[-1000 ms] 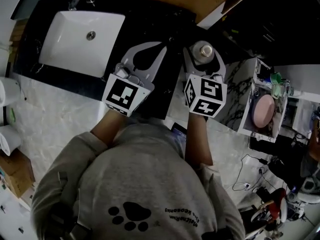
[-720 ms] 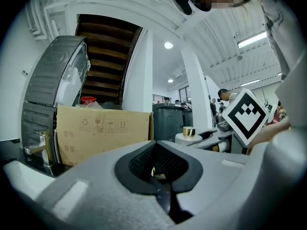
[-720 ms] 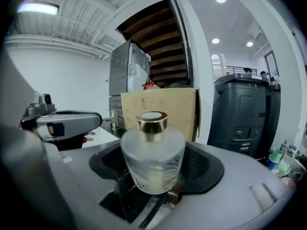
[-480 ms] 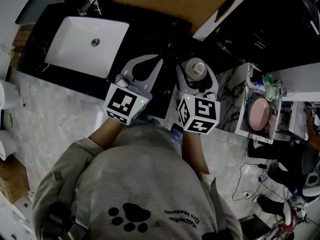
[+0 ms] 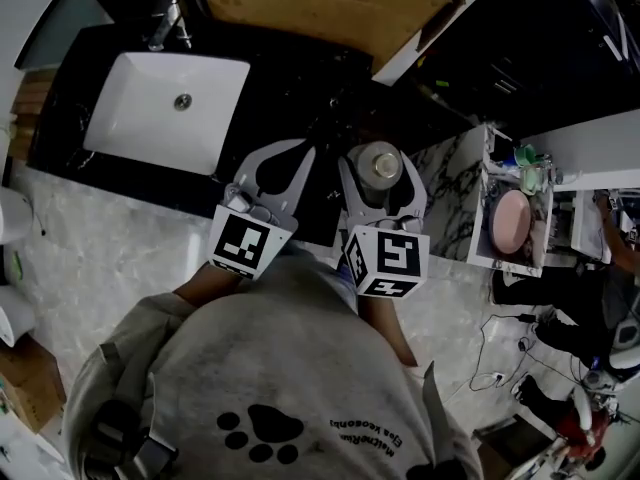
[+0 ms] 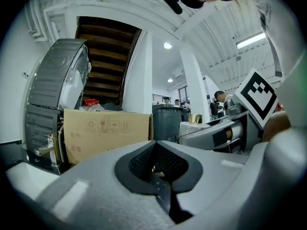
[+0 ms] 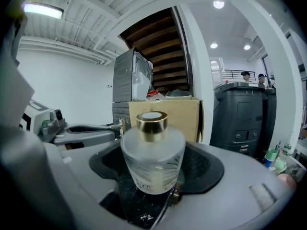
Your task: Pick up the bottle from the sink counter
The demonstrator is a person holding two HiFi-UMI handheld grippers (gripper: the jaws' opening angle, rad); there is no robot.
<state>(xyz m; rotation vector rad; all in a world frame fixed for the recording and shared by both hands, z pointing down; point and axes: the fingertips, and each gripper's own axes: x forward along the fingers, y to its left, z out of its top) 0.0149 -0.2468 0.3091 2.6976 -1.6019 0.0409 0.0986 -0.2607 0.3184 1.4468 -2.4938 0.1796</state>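
Observation:
A frosted glass bottle (image 7: 152,158) with a gold cap stands upright between the jaws of my right gripper (image 7: 156,178), which is shut on it. From the head view the bottle (image 5: 380,162) shows from above, enclosed by the right gripper (image 5: 378,168) over the black sink counter (image 5: 300,83) near its front edge. My left gripper (image 5: 297,148) hovers just left of it, shut with nothing held. In the left gripper view the left gripper (image 6: 154,150) shows its pads meeting, and the right gripper's marker cube (image 6: 259,96) is at the right.
A white sink basin (image 5: 150,118) with a faucet (image 5: 168,16) takes up the counter's left part. A cardboard box (image 5: 320,6) stands behind the counter. A marble-patterned shelf (image 5: 470,183) with a pink dish (image 5: 505,220) is to the right. A dark bin (image 7: 242,114) stands beyond.
The right gripper has drawn back toward the person with the bottle in it, away from the counter's rear. The left gripper has moved back alongside it, still shut.

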